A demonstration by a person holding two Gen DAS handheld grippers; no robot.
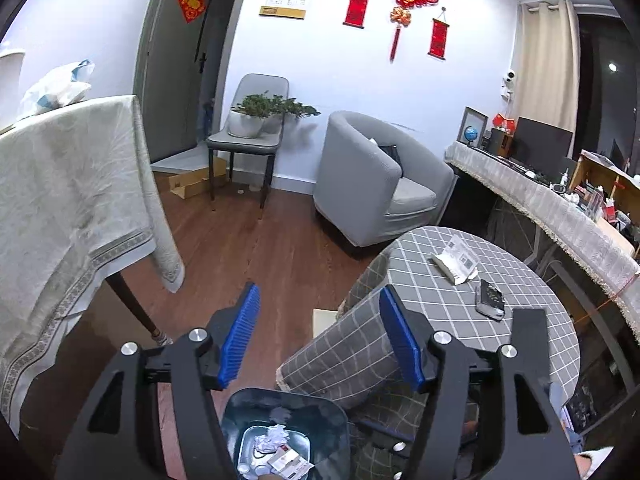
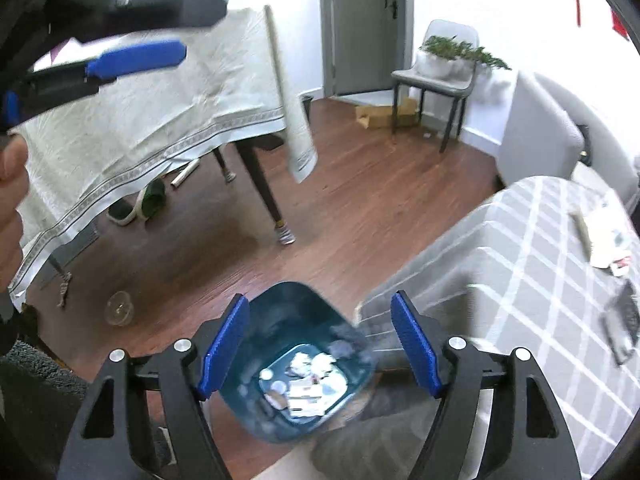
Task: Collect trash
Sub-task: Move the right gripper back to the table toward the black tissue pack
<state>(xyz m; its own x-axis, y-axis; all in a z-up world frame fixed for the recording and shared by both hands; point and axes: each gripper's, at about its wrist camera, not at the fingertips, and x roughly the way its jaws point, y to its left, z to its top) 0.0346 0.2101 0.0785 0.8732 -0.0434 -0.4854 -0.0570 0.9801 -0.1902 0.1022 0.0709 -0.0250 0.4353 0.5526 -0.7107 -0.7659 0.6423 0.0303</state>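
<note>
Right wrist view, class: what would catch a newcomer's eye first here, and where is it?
The blue bin on the wooden floor, low in the middle, holds crumpled paper and wrappers. The right gripper hangs open and empty above it, beside the checked tablecloth. The left gripper, also open, crosses the upper left.

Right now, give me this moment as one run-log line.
left gripper: open, empty | right gripper: open, empty, above bin | bin: on floor, holds paper scraps | round table: paper, dark item left
</note>
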